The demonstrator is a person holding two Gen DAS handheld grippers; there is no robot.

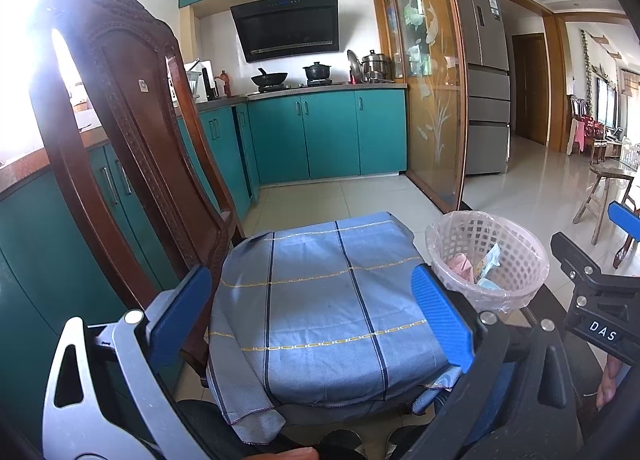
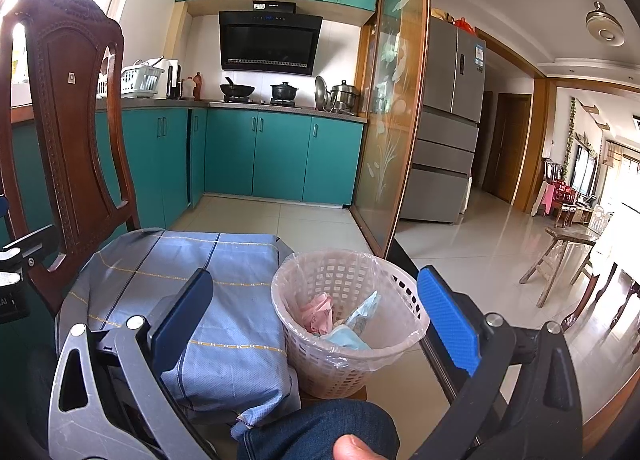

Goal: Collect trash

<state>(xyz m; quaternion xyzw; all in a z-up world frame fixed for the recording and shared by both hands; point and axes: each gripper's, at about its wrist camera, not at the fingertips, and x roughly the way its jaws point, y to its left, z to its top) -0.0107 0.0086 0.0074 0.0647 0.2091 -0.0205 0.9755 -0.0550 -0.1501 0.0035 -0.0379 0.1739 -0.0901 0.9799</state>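
Note:
A white lattice basket (image 2: pixel 348 324) lined with a clear bag stands to the right of the cloth-covered seat. Pink and pale blue crumpled wrappers (image 2: pixel 344 320) lie inside it. The same basket (image 1: pixel 486 260) appears at the right of the left wrist view. My right gripper (image 2: pixel 316 308) hovers just in front of the basket, open and holding nothing. Above the blue checked cloth (image 1: pixel 320 300), my left gripper (image 1: pixel 312 312) is open too, with nothing between its fingers. The right gripper's body (image 1: pixel 592 292) shows at the right edge of the left wrist view.
A carved wooden chair back (image 1: pixel 120 120) rises on the left. Teal kitchen cabinets (image 2: pixel 256 156) and a stove with pots stand behind. A glass sliding door (image 2: pixel 392 132) and a grey fridge (image 2: pixel 448 120) are to the right. A person's knee in jeans (image 2: pixel 320 428) is below.

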